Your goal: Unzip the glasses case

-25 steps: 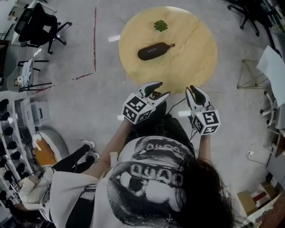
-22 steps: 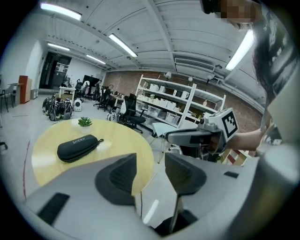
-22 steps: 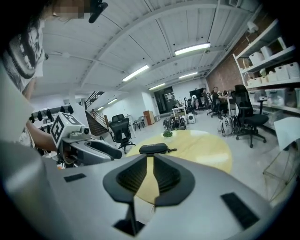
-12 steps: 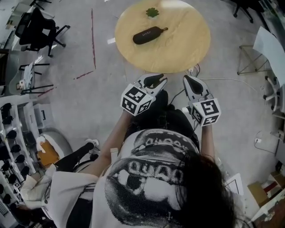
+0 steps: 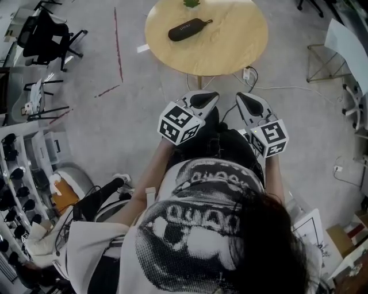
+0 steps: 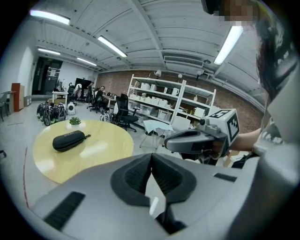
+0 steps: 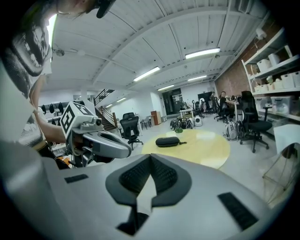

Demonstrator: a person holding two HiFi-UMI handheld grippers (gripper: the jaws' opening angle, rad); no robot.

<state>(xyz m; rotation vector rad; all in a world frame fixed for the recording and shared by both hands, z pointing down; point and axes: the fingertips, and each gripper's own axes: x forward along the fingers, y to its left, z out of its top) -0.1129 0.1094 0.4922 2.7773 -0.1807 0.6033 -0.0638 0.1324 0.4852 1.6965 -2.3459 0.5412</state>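
Note:
A black zipped glasses case [image 5: 187, 29] lies on the round wooden table [image 5: 230, 40], its zip pull pointing right; it also shows as the case [image 6: 69, 140] and the case [image 7: 168, 141]. Both grippers are held side by side in front of the person's body, well short of the table. My left gripper [image 5: 214, 95] is shut with nothing between its jaws. My right gripper [image 5: 240, 96] is likewise shut and empty. Neither touches the case.
A small green plant [image 5: 191, 3] stands at the table's far edge. Office chairs [image 5: 43, 34] stand at the left, a wire frame [image 5: 325, 63] at the right. A cable and plug [image 5: 248, 74] lie on the floor by the table's foot.
Both grippers' jaws have gone from open to shut. The table and case have shifted up in the head view, with the grippers held farther from the table.

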